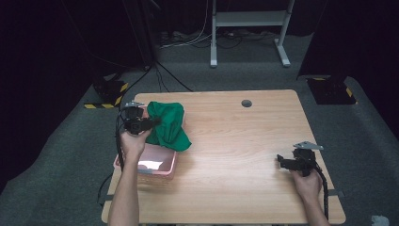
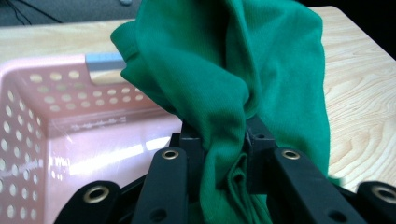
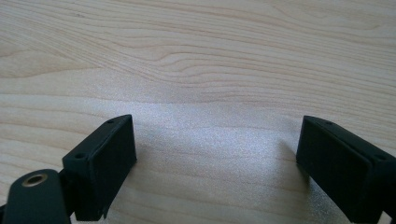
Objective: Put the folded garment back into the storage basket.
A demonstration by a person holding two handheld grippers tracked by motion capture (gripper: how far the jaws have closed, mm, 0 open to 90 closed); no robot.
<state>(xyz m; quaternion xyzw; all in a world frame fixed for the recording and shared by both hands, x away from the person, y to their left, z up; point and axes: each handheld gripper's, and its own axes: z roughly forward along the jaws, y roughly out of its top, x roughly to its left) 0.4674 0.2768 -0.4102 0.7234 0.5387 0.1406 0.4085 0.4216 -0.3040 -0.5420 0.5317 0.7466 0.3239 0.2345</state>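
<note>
Keep left hand-held gripper (image 2: 223, 154) clamped on bunched green cloth (image 2: 233, 70), lowering into perforated pink plastic basket (image 2: 56, 102) directly beneath; right hand-held gripper (image 3: 217, 158) wide open, empty.

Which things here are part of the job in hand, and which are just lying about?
In the job:
- green cloth, clamped in the left gripper
- pink basket, under the cloth

Lying about:
- right gripper, open over bare table
- white frame on the floor behind

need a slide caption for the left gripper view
Left gripper shut on a bunched green cloth, held over the pink perforated basket on a wooden table.
</note>
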